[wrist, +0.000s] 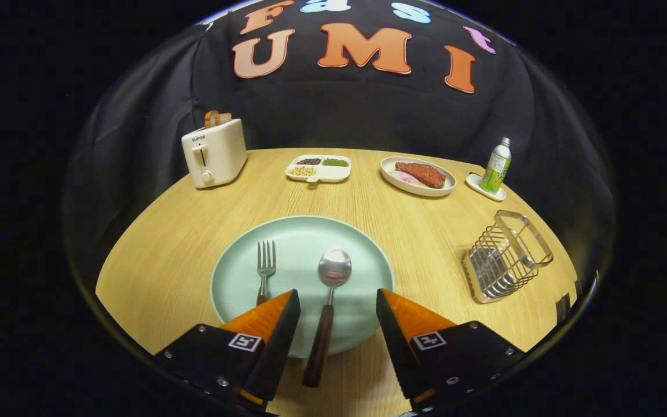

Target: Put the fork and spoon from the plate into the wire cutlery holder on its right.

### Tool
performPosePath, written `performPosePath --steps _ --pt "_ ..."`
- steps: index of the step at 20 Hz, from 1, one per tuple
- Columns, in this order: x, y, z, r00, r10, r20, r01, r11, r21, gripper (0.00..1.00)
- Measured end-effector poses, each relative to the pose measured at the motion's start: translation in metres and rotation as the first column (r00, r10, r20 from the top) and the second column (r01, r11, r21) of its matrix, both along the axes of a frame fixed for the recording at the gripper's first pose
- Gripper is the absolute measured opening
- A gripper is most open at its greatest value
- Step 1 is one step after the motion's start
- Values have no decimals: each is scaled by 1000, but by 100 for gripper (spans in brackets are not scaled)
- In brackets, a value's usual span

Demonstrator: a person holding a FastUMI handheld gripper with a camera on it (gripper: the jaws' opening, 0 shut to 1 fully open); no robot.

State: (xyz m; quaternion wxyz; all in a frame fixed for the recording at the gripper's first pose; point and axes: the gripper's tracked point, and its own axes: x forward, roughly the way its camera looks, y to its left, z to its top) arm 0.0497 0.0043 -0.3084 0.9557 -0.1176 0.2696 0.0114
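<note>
Fork (266,267) and spoon (329,295) side by side on plate (301,231); wire cutlery holder (507,256) at three o'clock; toaster (214,152) at eleven o'clock.

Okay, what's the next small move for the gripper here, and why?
Probably ease the open gripper down and close on the spoon: its dark handle already lies between the fingers, nothing is held, and the fork and wire cutlery holder wait untouched.

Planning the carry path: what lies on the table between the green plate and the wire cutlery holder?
In the gripper view, only bare wooden table lies between the plate and the wire cutlery holder. The hand-held gripper is open.
</note>
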Motion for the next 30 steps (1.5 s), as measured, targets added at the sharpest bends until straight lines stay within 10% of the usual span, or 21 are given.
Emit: performPosePath --steps 18,30 --pt "3 1 -29 990 -28 -138 28 1000 0 8" --pt "-7 -48 84 994 3 -111 -2 1000 11 6"
